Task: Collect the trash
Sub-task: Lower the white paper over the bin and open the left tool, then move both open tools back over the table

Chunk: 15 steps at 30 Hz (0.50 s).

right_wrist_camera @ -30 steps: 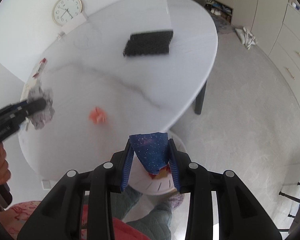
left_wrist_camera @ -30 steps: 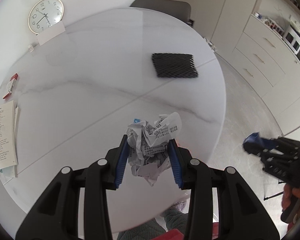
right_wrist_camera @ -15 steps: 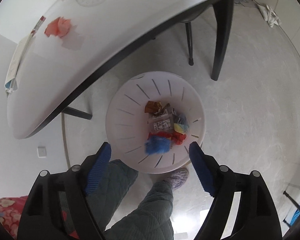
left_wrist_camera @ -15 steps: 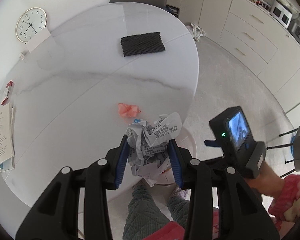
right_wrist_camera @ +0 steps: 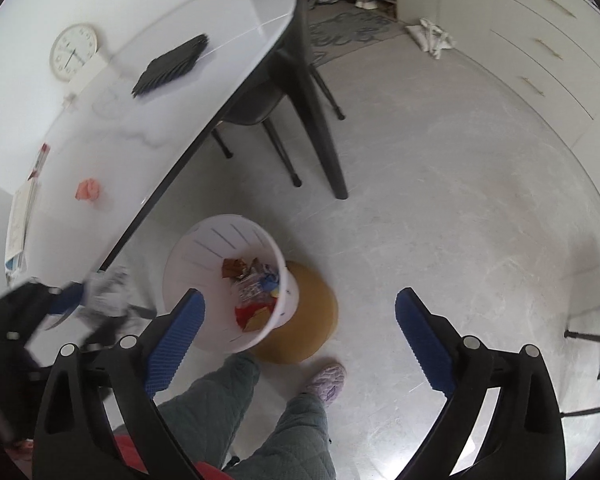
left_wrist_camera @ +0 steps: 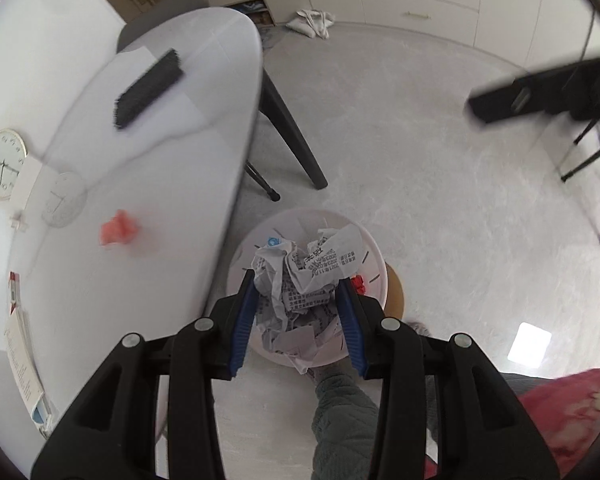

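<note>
My left gripper [left_wrist_camera: 300,300] is shut on a crumpled printed paper ball [left_wrist_camera: 304,276] and holds it right above the white slotted trash bin [left_wrist_camera: 374,252] on the floor. In the right wrist view the left gripper and its paper [right_wrist_camera: 108,292] show blurred just left of the bin [right_wrist_camera: 204,240]. My right gripper [right_wrist_camera: 300,320] is open and empty, up and to the right of the bin, which holds several colourful scraps [right_wrist_camera: 256,292]. A crumpled orange-red paper [left_wrist_camera: 118,233] lies on the white table [left_wrist_camera: 204,184]; it also shows in the right wrist view [right_wrist_camera: 88,190].
A black mesh pad [left_wrist_camera: 148,88] lies on the table's far part. A clock [left_wrist_camera: 2,164], papers [left_wrist_camera: 20,356] and a small red-white pack [left_wrist_camera: 13,292] sit at the table's left. Dark table and chair legs [right_wrist_camera: 320,128] stand behind the bin. The person's legs and slipper [right_wrist_camera: 328,376] are below.
My left gripper has carried the paper ball off the table to above the bin. My right gripper, which dropped the blue wrapper into the bin, has pulled up and to the right, still open.
</note>
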Each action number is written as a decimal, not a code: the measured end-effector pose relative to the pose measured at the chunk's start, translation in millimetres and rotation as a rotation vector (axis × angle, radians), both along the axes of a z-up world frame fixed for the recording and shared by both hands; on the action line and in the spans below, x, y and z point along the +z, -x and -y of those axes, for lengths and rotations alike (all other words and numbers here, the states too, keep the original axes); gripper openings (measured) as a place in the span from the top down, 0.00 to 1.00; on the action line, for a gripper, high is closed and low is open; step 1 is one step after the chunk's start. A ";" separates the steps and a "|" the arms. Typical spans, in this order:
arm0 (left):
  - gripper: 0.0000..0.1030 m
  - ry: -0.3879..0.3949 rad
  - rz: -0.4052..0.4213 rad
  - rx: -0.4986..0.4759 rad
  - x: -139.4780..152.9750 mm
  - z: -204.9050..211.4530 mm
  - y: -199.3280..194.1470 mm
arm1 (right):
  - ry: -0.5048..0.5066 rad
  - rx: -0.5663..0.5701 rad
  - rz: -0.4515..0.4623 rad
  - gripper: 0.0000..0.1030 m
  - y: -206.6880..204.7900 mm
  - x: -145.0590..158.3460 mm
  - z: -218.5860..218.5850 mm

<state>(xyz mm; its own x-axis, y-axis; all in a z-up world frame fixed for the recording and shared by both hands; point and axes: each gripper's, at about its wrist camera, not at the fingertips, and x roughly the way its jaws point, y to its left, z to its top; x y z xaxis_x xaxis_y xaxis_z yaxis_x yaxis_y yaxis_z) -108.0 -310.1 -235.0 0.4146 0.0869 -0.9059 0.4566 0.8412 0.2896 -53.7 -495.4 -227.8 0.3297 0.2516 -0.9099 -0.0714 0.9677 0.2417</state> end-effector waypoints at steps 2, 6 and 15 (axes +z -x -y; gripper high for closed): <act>0.61 -0.034 0.000 -0.007 -26.6 7.1 -2.0 | 0.003 -0.021 -0.008 0.07 5.7 0.7 9.9; 0.53 -0.093 -0.023 0.000 -79.7 9.3 -14.0 | -0.001 -0.040 -0.032 0.07 12.7 -5.7 19.4; 0.22 -0.105 -0.030 -0.008 -96.7 16.0 -14.3 | 0.005 -0.042 -0.070 0.07 18.5 -17.1 20.5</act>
